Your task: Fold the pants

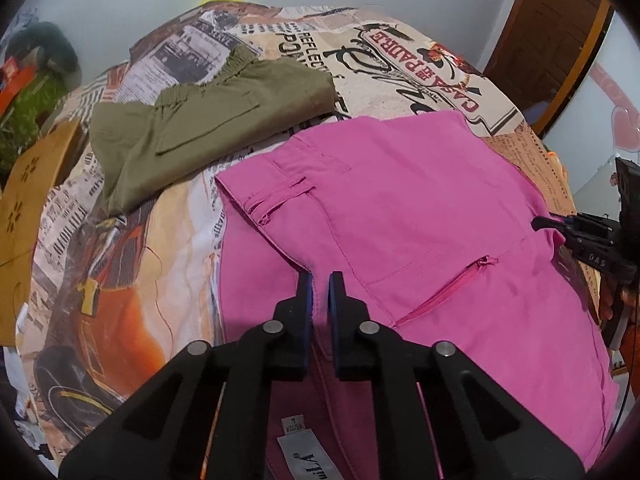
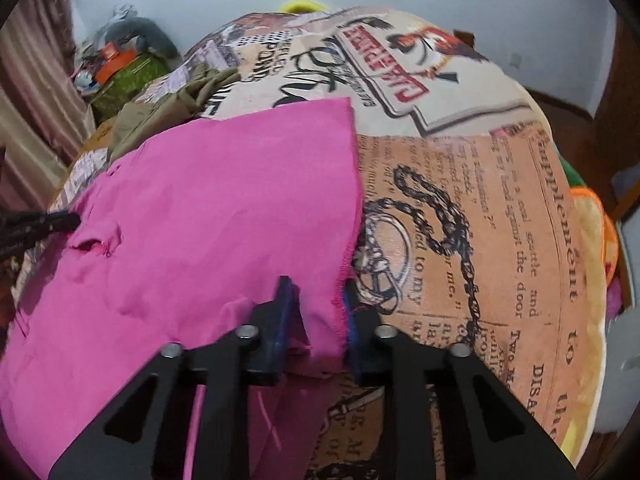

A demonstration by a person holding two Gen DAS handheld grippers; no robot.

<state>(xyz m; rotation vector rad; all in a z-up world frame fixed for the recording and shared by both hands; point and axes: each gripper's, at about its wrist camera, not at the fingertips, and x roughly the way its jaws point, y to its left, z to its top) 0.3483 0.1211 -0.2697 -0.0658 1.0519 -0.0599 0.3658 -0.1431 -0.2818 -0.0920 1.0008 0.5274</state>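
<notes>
Pink pants (image 1: 400, 208) lie folded on a printed bedspread (image 1: 400, 64), waistband and zip pocket showing. My left gripper (image 1: 320, 284) is shut on a fold of the pink pants at their near edge. In the right wrist view the pink pants (image 2: 220, 208) fill the left half. My right gripper (image 2: 316, 292) is shut on their near right hem corner. The right gripper also shows at the far right of the left wrist view (image 1: 540, 224), and the left gripper's tip at the left edge of the right wrist view (image 2: 68, 222).
Folded olive pants (image 1: 200, 120) lie on the bedspread beyond the pink ones. A brown cardboard box (image 1: 28, 200) and clutter sit at the left. A wooden door (image 1: 552, 32) stands at the back right. The bedspread (image 2: 480, 220) extends to the right.
</notes>
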